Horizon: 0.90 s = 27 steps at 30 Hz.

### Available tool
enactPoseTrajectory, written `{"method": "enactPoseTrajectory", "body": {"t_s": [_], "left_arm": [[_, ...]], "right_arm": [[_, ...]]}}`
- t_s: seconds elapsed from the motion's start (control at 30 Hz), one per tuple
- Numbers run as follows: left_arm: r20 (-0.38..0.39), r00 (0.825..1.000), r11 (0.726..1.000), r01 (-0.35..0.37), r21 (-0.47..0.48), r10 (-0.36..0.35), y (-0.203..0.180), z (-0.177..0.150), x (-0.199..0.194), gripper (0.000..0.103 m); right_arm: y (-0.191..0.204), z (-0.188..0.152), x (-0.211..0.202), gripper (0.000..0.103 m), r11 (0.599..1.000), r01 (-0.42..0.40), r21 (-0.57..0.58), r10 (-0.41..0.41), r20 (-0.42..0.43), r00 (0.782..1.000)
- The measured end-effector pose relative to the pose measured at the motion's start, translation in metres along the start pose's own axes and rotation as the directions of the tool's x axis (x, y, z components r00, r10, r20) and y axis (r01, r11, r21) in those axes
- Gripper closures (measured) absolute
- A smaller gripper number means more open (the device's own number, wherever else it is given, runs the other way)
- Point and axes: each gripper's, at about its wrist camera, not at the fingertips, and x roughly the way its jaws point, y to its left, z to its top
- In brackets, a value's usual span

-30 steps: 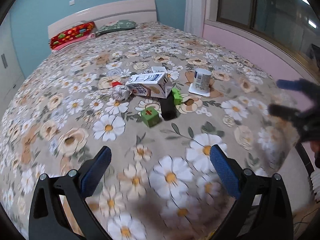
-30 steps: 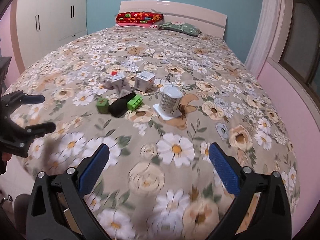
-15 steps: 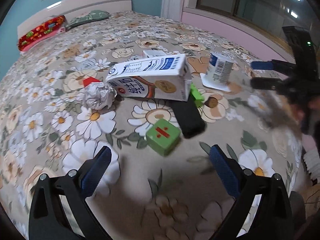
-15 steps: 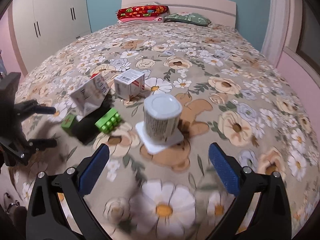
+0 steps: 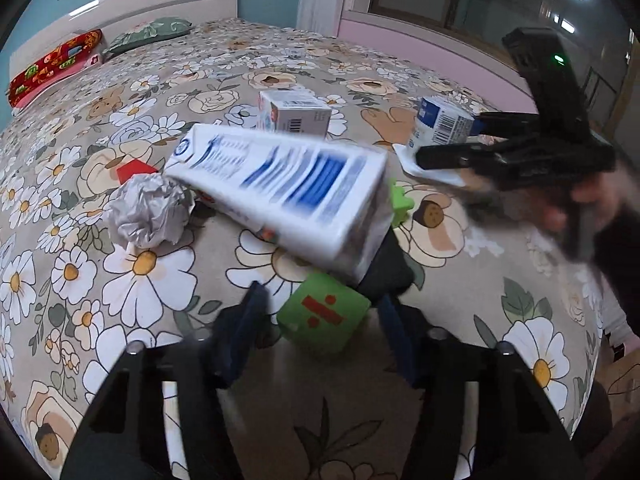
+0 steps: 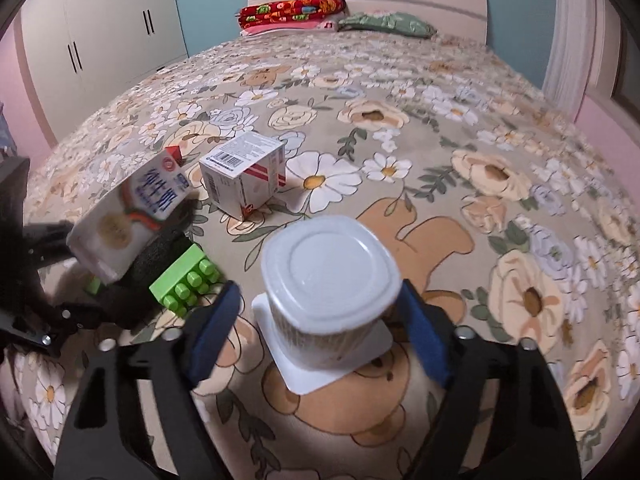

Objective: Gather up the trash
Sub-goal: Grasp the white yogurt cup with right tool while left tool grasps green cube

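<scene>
Both grippers have come in low over the bed and their jaws have just been closing. The left gripper (image 5: pixel 320 320) brackets the green cube (image 5: pixel 324 322), pads not clearly pressing; whether the tilted milk carton (image 5: pixel 280 192) just behind rests on it is blurred. The right gripper (image 6: pixel 320 316) straddles the upturned yogurt cup (image 6: pixel 332 280) right of the carton, its pad faces hidden. That cup looks light and thin-walled, likely to crush; gripping low seems wiser.

Green cube (image 5: pixel 323 317) bears a red division sign.
</scene>
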Motion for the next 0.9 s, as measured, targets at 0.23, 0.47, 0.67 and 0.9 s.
{"method": "enactPoseTrajectory", "body": {"t_s": [0.23, 0.47, 0.67, 0.9], "left_arm": [[0.0, 1.0, 0.999, -0.013, -0.041, 0.013, -0.003, -0.003, -0.004, 0.062], [-0.012, 0.991, 0.988, -0.133, -0.08, 0.132, -0.001, -0.004, -0.016, 0.062], [-0.02, 0.986, 0.976, -0.165, -0.145, 0.164, 0.001, -0.01, -0.043, 0.062], [0.016, 0.973, 0.946, -0.222, -0.235, 0.232, 0.001, -0.007, -0.098, 0.062]], "right_arm": [[-0.01, 0.005, 0.007, 0.053, 0.995, -0.063, 0.078, 0.064, -0.01, 0.998], [-0.01, 0.005, -0.014, 0.053, 0.996, -0.033, 0.086, 0.033, 0.009, 0.999], [-0.003, 0.007, -0.046, 0.053, 0.996, -0.022, 0.082, 0.021, 0.017, 1.0], [0.022, 0.012, -0.098, 0.053, 0.999, -0.012, 0.053, 0.009, 0.056, 0.998]]}}
